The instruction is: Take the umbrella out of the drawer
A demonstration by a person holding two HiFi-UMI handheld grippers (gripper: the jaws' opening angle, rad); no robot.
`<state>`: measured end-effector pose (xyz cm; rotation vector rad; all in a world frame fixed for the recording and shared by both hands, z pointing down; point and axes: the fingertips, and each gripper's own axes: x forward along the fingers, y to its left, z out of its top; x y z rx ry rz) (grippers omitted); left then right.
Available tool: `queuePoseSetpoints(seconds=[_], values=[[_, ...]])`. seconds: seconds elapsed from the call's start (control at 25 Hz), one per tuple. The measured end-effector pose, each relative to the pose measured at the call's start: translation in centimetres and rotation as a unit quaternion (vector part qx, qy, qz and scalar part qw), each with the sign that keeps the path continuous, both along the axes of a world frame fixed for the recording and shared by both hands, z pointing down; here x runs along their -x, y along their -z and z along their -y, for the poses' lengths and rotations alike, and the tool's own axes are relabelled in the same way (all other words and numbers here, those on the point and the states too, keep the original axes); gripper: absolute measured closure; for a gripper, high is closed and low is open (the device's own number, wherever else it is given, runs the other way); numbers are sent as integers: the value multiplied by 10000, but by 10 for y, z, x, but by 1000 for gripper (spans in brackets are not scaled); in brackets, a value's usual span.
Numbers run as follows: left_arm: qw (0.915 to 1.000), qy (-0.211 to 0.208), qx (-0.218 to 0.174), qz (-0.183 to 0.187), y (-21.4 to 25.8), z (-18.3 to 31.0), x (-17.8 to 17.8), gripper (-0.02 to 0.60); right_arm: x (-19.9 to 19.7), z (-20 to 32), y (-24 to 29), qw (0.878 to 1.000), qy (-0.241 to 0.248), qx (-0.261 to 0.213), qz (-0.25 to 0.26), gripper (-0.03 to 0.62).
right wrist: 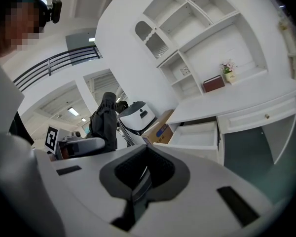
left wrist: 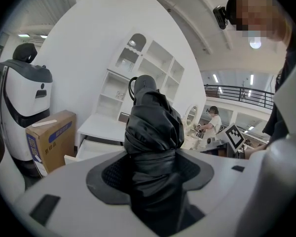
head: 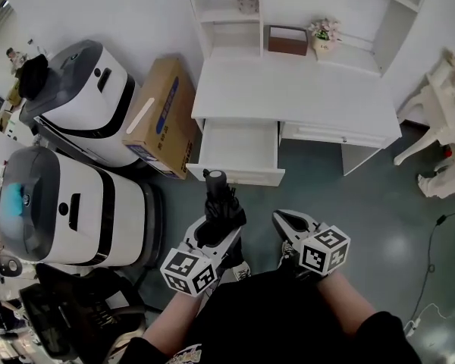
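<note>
Your umbrella (left wrist: pixel 153 132) is black cloth, crinkly, with a soft shine. The left claw (head: pixel 212 237) and right claw (right wrist: pixel 143 174) are smooth, matt white plastic. Their pads (left wrist: pixel 113 172) are dark and bumpy. The surface (head: pixel 288 93) and its drawer (head: pixel 239 146) look smooth and painted white. The box (head: pixel 163 116) is dull brown cardboard. The floor (head: pixel 364 218) is shiny.

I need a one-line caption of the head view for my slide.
Left gripper holds a folded black umbrella before the open white drawer; right gripper shut and empty.
</note>
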<state>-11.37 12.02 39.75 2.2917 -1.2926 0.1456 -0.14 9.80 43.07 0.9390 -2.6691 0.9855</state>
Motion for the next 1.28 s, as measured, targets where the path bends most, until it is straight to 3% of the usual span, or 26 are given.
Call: queuePoseSetpoints(seconds=[1.28], values=[[9987, -504, -42, -119, -8, -60, 35, 318, 39, -66, -4, 9989, -428, -125, -143, 592]])
